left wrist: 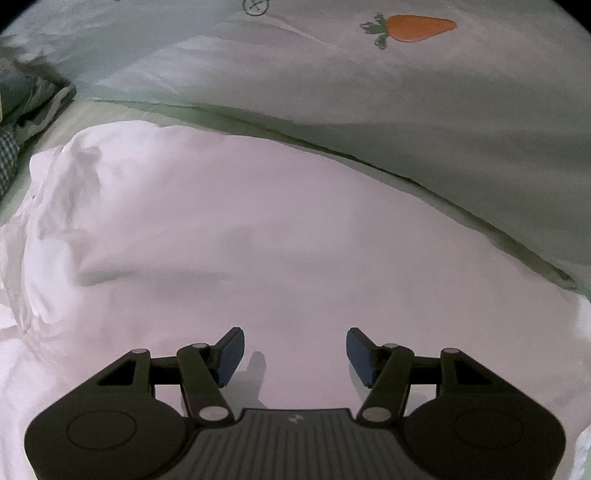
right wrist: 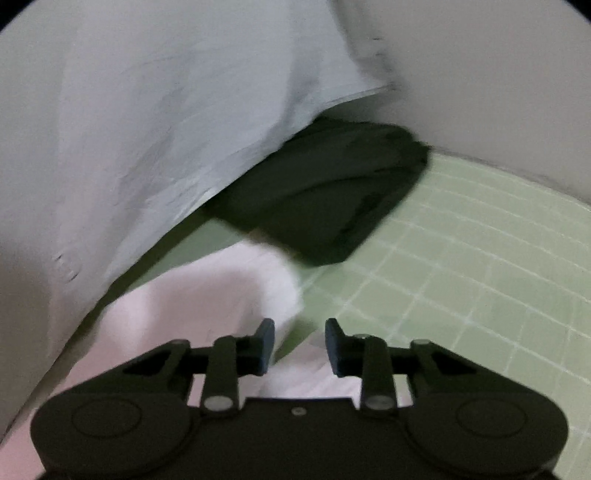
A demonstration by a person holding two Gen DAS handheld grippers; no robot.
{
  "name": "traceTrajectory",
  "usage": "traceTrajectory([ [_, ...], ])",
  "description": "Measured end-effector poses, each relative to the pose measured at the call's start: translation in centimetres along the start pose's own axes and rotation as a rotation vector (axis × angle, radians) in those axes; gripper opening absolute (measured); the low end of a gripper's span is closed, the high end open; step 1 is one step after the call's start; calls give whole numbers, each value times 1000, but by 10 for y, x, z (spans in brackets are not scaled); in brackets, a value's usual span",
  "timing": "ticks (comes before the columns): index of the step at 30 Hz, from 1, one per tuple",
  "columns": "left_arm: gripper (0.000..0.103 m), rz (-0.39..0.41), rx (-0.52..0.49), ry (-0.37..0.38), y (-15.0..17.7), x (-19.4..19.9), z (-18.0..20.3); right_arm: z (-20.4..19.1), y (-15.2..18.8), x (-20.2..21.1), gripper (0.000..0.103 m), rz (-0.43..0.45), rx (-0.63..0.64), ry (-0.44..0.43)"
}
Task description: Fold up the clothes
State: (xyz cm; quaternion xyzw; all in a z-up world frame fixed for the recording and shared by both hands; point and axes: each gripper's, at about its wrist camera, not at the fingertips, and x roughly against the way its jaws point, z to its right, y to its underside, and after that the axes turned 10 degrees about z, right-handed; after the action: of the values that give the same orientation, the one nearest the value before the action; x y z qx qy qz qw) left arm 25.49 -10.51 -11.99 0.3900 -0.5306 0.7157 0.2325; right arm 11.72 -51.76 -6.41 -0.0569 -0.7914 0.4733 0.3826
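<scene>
White garment (left wrist: 229, 236) lies spread across the bed under the left gripper (left wrist: 291, 354), whose jaws stand released with nothing between them, above the fabric. Only the left wrist view shows the pale quilt (left wrist: 369, 122) with its carrot print (left wrist: 417, 27) beyond the garment, and a checked cloth (left wrist: 7, 162) at the left edge. Only the right wrist view, blurred, shows a folded dark garment (right wrist: 325, 199) on the green gridded sheet (right wrist: 461, 266), half under the quilt's edge. Right gripper (right wrist: 300, 347) hangs over the white garment's corner, jaws parted, grasping nothing.
</scene>
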Motion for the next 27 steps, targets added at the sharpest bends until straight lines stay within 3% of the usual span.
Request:
traceTrajectory([
  [5,62,-12,-11,-9,-2,-4,1,-1,-17,-16,30,38,2,-16],
  [9,62,-23,-30,-15,-1,-4,7,-29,-46,-37,31,78,50,-160],
  [11,62,-27,-37,-15,-2,-4,10,-47,-59,-58,32,2,68,-279],
  [14,62,-29,-52,-15,-3,-5,14,-80,-63,-96,35,-99,156,-355],
  [15,62,-28,-56,-16,-3,-5,14,-91,-60,-108,36,-124,210,-359],
  [17,62,-25,-57,-20,-3,-6,12,-109,-54,-130,51,-180,298,-353],
  [21,62,-24,-54,-30,-4,-7,8,-126,-45,-161,52,-265,364,-323],
  [22,62,-28,-49,-34,-4,-9,8,-130,-44,-162,48,-251,389,-319],
  [24,62,-34,-41,-37,-5,-12,6,-137,-43,-161,20,-231,453,-295],
  [26,62,-38,-38,-38,-5,-14,6,-139,-47,-155,9,-176,468,-308],
  [27,62,-37,-41,-36,-6,-14,7,-140,-49,-152,8,-147,474,-316],
])
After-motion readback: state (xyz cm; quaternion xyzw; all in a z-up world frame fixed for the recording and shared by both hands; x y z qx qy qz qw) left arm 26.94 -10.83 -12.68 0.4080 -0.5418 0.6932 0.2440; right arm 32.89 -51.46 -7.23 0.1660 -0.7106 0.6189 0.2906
